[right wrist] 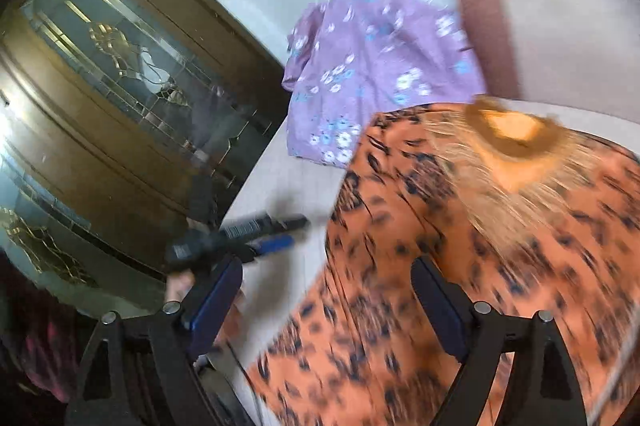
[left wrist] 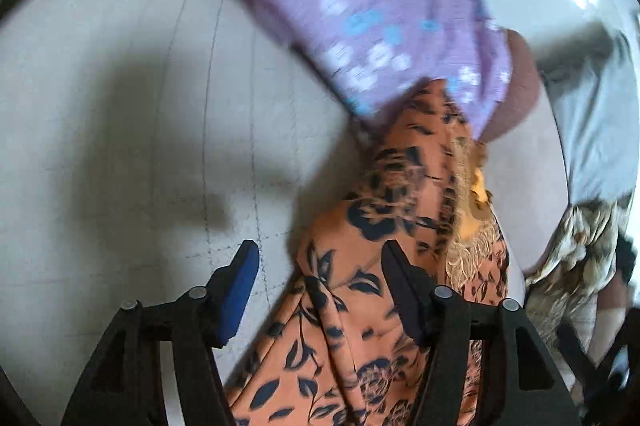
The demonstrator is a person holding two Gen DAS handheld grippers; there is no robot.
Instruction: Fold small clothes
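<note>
An orange garment with dark floral print (left wrist: 360,306) lies on the white table (left wrist: 120,106); it also shows in the right wrist view (right wrist: 460,246), with a pale embroidered neckline (right wrist: 508,130). A purple flowered garment (left wrist: 380,14) lies beyond it, also in the right wrist view (right wrist: 368,74). My left gripper (left wrist: 320,258) is open, its fingers over the orange garment's edge. My right gripper (right wrist: 328,274) is open over the same garment. The left gripper shows in the right wrist view (right wrist: 264,230). Both views are motion-blurred.
A brown and beige cushion (right wrist: 540,26) lies behind the clothes. A grey cloth (left wrist: 592,114) and a beige floral cloth (left wrist: 576,258) lie at the right. A dark wooden cabinet with glass doors (right wrist: 120,86) stands past the table edge.
</note>
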